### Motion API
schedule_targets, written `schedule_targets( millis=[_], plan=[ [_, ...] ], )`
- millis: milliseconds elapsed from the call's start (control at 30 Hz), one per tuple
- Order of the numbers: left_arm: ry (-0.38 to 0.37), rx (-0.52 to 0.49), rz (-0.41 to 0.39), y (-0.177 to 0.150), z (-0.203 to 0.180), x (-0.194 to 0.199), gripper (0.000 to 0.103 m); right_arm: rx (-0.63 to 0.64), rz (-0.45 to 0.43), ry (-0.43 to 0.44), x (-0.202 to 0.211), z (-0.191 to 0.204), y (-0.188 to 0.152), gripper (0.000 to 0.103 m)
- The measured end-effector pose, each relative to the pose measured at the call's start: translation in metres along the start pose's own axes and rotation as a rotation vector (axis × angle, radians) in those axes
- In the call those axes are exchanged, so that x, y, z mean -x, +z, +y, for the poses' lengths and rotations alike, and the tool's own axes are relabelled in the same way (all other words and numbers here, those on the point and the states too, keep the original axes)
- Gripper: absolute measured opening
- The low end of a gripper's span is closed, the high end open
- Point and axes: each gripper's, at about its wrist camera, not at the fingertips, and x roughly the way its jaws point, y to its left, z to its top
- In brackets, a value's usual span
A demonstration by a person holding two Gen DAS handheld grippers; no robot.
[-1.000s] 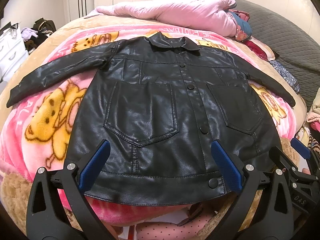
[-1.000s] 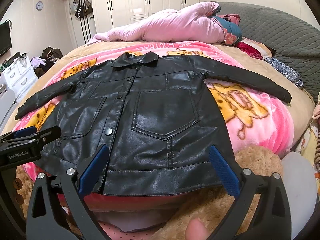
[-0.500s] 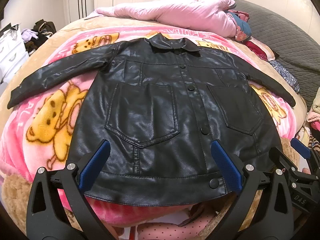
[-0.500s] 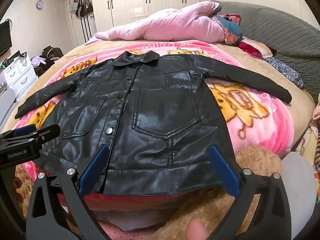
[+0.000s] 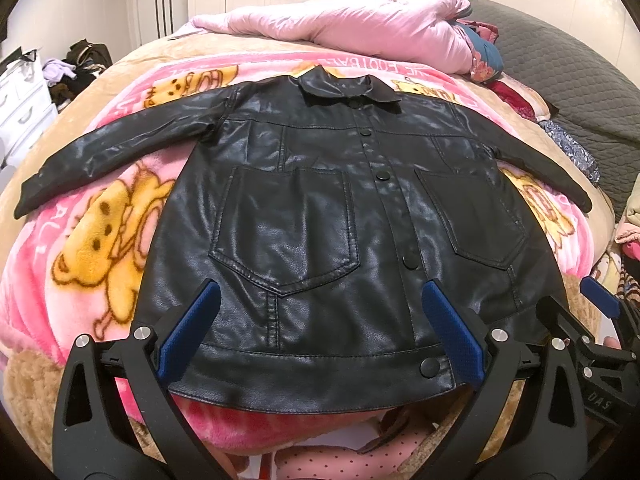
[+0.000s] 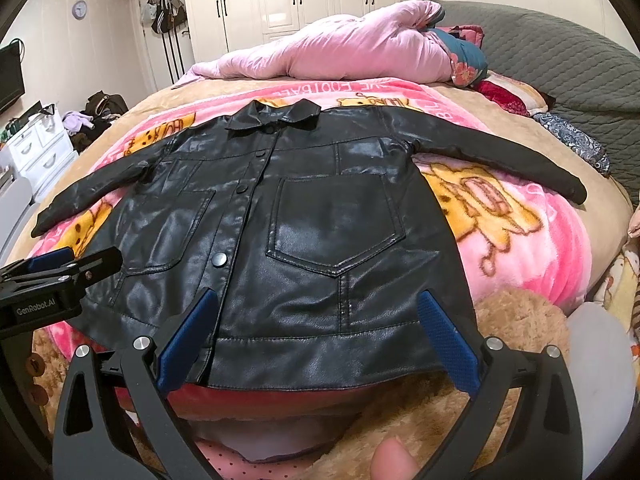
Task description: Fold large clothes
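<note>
Black jacket [image 5: 320, 232] spread flat, buttoned, on bed blanket [image 5: 80, 248] for folding; left gripper [image 5: 320, 328], right gripper [image 6: 316, 332] released, poised above hem.

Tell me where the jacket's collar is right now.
The collar lies at the far end of the black jacket, top centre in the left wrist view, on the pink cartoon blanket just before the rolled pink duvet.

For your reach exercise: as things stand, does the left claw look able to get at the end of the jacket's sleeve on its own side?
Probably yes. The left claw hangs open above the jacket's hem, and the sleeve end lies flat on the pink blanket with nothing over it, though it lies far off to the side.
</note>
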Motion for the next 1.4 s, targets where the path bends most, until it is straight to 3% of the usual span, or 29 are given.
schedule_targets(
  millis=[700,1400],
  plan=[
    [-0.01,-0.012,0.018,0.01,-0.007,-0.012,0.094,0.008,0.006,0.038,-0.002,0.004,0.016,0.099],
    [0.041,-0.012,-0.051,0.081,-0.007,-0.022,0.094,0.008,-0.035,0.061,-0.029,0.002,0.103,0.099]
  ],
)
